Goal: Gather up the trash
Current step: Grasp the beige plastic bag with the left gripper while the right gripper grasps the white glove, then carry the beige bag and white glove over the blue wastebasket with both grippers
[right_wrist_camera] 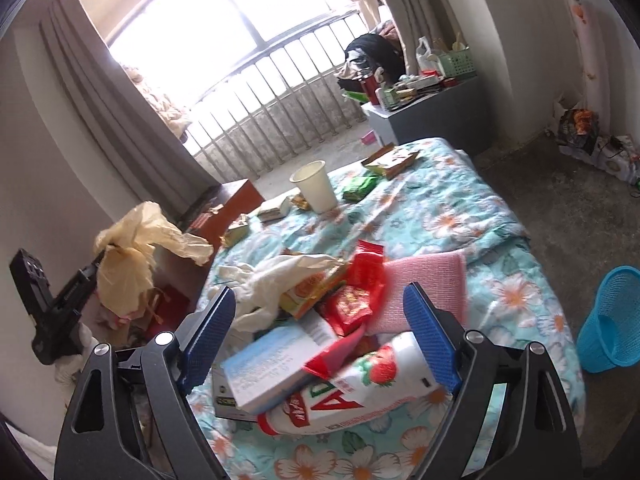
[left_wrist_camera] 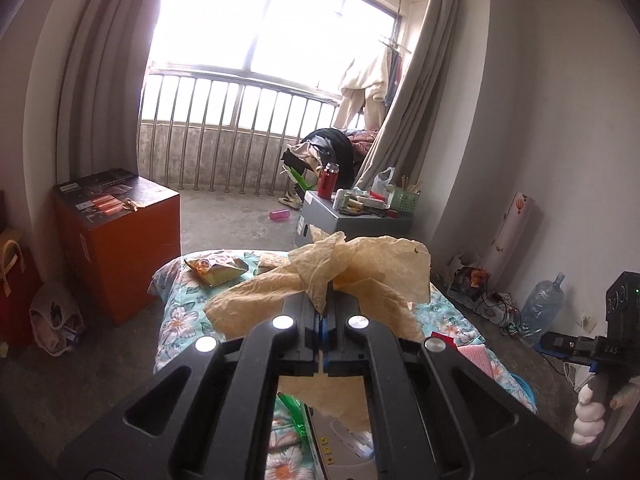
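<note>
My left gripper [left_wrist_camera: 325,300] is shut on a crumpled tan plastic bag [left_wrist_camera: 360,268] and holds it up over the floral bedspread [left_wrist_camera: 180,320]. The right wrist view shows that gripper [right_wrist_camera: 100,258] at the left with the bag [right_wrist_camera: 132,256] hanging from it. My right gripper [right_wrist_camera: 320,320] is open and empty above a pile of trash on the bed: a white strawberry bottle [right_wrist_camera: 360,388], a blue-white box [right_wrist_camera: 272,364], red wrappers [right_wrist_camera: 356,296], a white glove [right_wrist_camera: 272,280], and a pink cloth [right_wrist_camera: 424,280]. A paper cup [right_wrist_camera: 314,186] and snack packets [right_wrist_camera: 390,160] lie farther off.
A blue mesh waste basket [right_wrist_camera: 612,320] stands on the floor right of the bed. An orange box [left_wrist_camera: 116,232] stands left of the bed. A grey cabinet [right_wrist_camera: 432,116] with clutter is by the window railing. Cables and a water bottle [left_wrist_camera: 544,300] lie along the right wall.
</note>
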{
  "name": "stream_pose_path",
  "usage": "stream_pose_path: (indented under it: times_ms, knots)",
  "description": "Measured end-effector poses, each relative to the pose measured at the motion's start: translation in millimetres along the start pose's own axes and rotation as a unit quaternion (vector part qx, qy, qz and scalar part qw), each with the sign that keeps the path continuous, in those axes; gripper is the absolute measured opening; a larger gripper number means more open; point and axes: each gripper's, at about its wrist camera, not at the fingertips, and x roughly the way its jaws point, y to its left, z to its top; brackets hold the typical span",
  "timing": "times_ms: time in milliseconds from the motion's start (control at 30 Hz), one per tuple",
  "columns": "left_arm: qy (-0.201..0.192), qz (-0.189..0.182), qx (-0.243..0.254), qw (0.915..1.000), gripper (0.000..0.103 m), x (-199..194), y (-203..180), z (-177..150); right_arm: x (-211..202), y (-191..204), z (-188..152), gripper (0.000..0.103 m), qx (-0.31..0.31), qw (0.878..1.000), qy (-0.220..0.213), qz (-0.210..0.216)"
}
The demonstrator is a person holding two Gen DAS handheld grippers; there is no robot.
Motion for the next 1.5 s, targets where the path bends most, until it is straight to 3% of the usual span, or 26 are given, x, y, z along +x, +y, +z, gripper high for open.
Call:
stream_pose_path:
  times_ms: [133, 300, 400, 567, 633, 700, 967, 1100, 1167, 1267, 1300, 1333, 1400, 1500]
  knots:
    - [0.01, -0.001, -0.02, 0.9998, 0.0, -7, 10, -10, 58, 5, 12, 0.073, 0.048, 0.996, 0.066, 0.044]
    - [0.018, -0.005, -0.026, 0.9995, 0.0, -15, 18, -19, 127, 1, 13, 0.066, 0.101, 0.984, 0.135, 0.055]
    - [0.019, -0.008, -0.027, 0.9994, 0.0, -21, 23, -22, 155, 5, 10, 0.06, 0.112, 0.98, 0.16, 0.04]
    - [0.014, -0.006, -0.022, 0.9996, 0.0, -28, 26, -21, 177, 5, 7, 0.033, 0.138, 0.975, 0.169, 0.045]
    - [0.011, -0.005, -0.021, 0.9997, 0.0, -32, 25, -20, 180, 4, 7, 0.009, 0.153, 0.972, 0.167, 0.062]
    - [0.009, -0.002, -0.021, 0.9997, 0.0, -33, 24, -19, 178, 5, 11, 0.005, 0.163, 0.97, 0.159, 0.089]
    - [-0.009, 0.004, -0.016, 0.9998, 0.0, -43, 16, -9, 123, 42, 54, 0.004, 0.131, 0.966, 0.077, 0.21]
    - [-0.018, -0.002, -0.007, 0.9998, 0.0, -46, 3, -3, 72, 41, 71, 0.004, 0.104, 0.969, 0.023, 0.221]
    - [-0.019, -0.005, 0.0, 0.9998, 0.0, -44, -5, -2, 53, 31, 70, 0.004, 0.1, 0.972, 0.017, 0.214]
    - [-0.019, -0.01, 0.004, 0.9998, 0.0, -41, -15, -3, 54, 18, 63, 0.006, 0.106, 0.977, 0.043, 0.18]
    - [-0.017, -0.012, 0.003, 0.9998, 0.0, -38, -16, -4, 61, 13, 60, 0.014, 0.112, 0.978, 0.063, 0.165]
    - [-0.013, -0.014, 0.0, 0.9998, 0.0, -35, -18, -6, 71, 8, 55, 0.033, 0.124, 0.977, 0.084, 0.155]
    - [-0.001, -0.02, -0.007, 0.9998, 0.0, -30, -20, -9, 96, 0, 46, 0.049, 0.138, 0.974, 0.116, 0.14]
    - [0.008, -0.02, -0.008, 0.9997, 0.0, -28, -23, -14, 138, -6, 34, 0.052, 0.162, 0.967, 0.169, 0.101]
